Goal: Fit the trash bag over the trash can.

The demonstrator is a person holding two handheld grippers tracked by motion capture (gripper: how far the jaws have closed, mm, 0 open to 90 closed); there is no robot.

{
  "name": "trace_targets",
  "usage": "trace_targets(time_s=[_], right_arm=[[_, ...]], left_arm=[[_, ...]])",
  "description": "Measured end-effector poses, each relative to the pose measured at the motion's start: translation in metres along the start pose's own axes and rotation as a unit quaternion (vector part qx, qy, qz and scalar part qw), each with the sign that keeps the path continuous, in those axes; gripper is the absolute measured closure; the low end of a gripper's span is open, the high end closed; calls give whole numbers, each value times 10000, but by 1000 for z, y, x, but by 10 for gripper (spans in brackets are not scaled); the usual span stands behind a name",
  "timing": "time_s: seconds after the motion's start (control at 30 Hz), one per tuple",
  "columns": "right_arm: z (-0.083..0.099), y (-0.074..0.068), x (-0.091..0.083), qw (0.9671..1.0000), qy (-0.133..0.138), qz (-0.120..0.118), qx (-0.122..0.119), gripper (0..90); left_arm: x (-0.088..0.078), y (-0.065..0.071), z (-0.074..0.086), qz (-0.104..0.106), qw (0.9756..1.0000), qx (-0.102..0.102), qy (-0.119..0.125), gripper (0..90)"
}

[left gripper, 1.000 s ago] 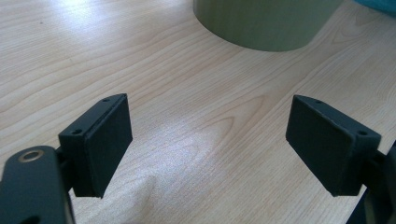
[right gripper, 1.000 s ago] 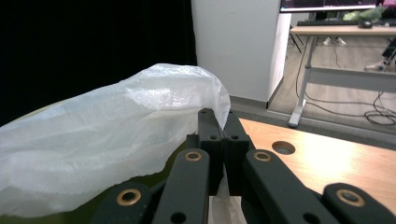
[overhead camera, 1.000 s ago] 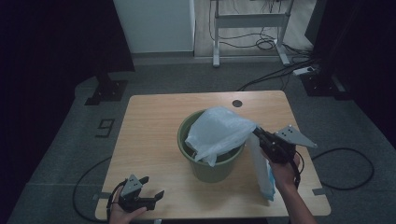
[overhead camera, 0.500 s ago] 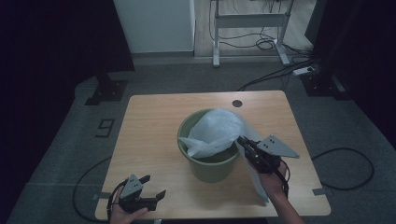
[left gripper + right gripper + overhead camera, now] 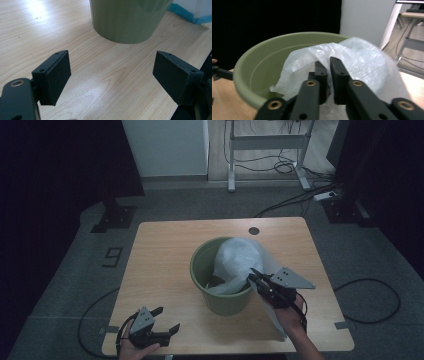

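A green round bin (image 5: pixel 220 301) stands on the wooden table (image 5: pixel 160 250). A white translucent plastic bag (image 5: pixel 235 262) bulges out of the bin and trails down its right side to the table. My right gripper (image 5: pixel 252 276) hovers at the bin's right rim, pointing into it. In the right gripper view its jaws (image 5: pixel 328 62) have just been opening and stand a narrow slit apart, with the bag (image 5: pixel 362 60) right at their tips and the bin (image 5: pixel 257 75) behind. My left gripper (image 5: pixel 167 319) rests at the table's front left, open and with nothing between its jaws (image 5: pixel 111 72), facing the bin (image 5: pixel 127 20).
A round cable hole (image 5: pixel 254 230) lies near the table's far edge. A blue-edged part of the bag (image 5: pixel 192 12) lies on the table beside the bin. Cables (image 5: pixel 372 295) run over the floor to the right, and a desk frame (image 5: pixel 270 140) stands behind.
My right gripper has moved left and slightly down to the bin's rim, bringing the bag with it; the bag now sits lower and rounder in the bin. The left gripper has stayed put.
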State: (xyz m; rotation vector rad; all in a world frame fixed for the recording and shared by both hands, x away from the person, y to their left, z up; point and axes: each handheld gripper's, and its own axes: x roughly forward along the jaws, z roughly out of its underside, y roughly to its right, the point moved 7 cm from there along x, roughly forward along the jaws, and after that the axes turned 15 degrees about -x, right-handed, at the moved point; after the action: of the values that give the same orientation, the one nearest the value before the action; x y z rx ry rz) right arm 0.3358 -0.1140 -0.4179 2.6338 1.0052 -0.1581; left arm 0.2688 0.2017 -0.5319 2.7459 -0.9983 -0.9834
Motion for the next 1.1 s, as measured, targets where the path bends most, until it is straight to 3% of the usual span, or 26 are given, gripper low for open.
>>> trace_targets(time_s=[0.07, 0.1, 0.13, 0.17, 0.23, 0.33, 0.53, 0.73, 0.93, 0.97, 1.03, 1.1], right_arm=[[4, -2, -1, 9999, 33, -109, 118, 694], [5, -3, -3, 9998, 78, -145, 145, 602], [5, -3, -9, 9997, 172, -58, 188, 441], [5, -3, -9, 9997, 172, -58, 188, 441], [5, -3, -19, 9991, 294, -5, 294, 329], [8, -6, -34, 9987, 341, -51, 368, 274], [42, -12, -55, 9990, 76, 217, 372, 196], [86, -7, -63, 9973, -264, 386, 563, 198], [121, -3, -57, 9930, -715, 627, 699, 217], [126, -2, -56, 9921, -782, 697, 697, 261], [134, 0, -54, 9899, -935, 791, 710, 440], [139, 5, -55, 9891, -958, 977, 539, 583]], left_arm=[[1, -1, 1, 0, 10000, -12, -11, 148], [1, -1, 1, -2, 10000, -19, -10, 148], [1, -1, 1, 7, 10000, -36, -9, 148], [1, -2, 1, 14, 10000, -53, -7, 148], [1, -3, 2, 17, 10000, -79, -7, 148], [2, -4, 3, 15, 9999, -98, -23, 148], [3, -5, 4, -2, 9999, -85, -54, 148], [4, -6, 4, -6, 9999, -106, -47, 148], [3, -5, 5, -20, 9999, -96, -53, 147], [3, -5, 4, -22, 9999, -113, -30, 148], [2, -4, 2, -71, 9998, -155, 32, 159], [-1, -1, -3, -101, 9996, -210, 135, 176]])
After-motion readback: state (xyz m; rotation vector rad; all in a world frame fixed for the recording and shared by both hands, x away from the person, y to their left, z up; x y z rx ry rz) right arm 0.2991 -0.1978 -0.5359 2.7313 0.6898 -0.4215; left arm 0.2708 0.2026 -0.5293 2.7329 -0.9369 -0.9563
